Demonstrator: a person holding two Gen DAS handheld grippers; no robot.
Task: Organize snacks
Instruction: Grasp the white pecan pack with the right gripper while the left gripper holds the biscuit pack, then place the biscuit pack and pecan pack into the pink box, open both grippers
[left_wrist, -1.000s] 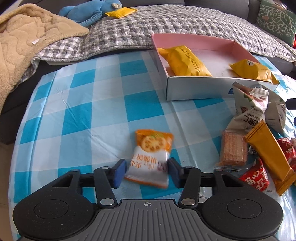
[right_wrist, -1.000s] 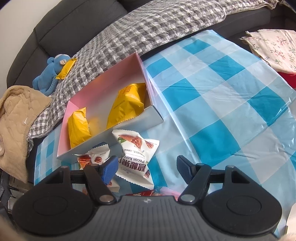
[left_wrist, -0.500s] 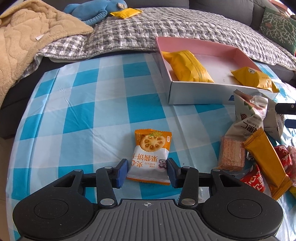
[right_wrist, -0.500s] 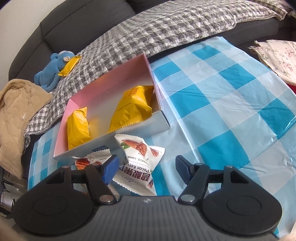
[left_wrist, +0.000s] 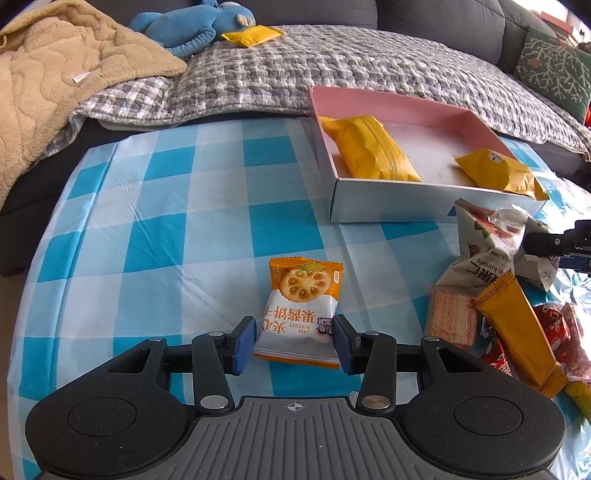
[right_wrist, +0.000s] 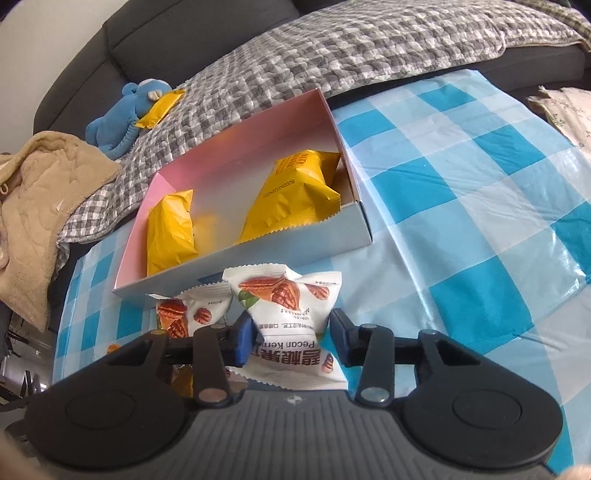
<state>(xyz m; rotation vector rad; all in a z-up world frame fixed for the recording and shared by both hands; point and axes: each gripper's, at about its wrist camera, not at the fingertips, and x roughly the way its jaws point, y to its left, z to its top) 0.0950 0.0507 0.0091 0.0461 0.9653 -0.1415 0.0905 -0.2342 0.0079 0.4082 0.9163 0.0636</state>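
Both grippers pinch snacks; the left gripper (left_wrist: 294, 340) clamps an orange-and-white jam biscuit packet (left_wrist: 300, 311) lying on the blue-checked plastic tablecloth (left_wrist: 155, 229). Right gripper (right_wrist: 293, 336), jaws just closing, squeezes a white pecan kernel packet (right_wrist: 291, 321) just before the pink-lined cardboard box (right_wrist: 258, 254) holding two yellow pouches (right_wrist: 291, 195).

sofa (right_wrist: 192, 40) – dark grey, behind table | grey checked quilt (left_wrist: 332, 70) over seat | tan blanket (left_wrist: 55, 92) – left end | blue-and-white check tablecloth (left_wrist: 166, 206) | daylight

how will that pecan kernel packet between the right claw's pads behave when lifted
The pecan packet looks puffed and crinkly, so probably light and squashy. Its glossy film may slip in the right claw, whose jaws have just been closing on it.
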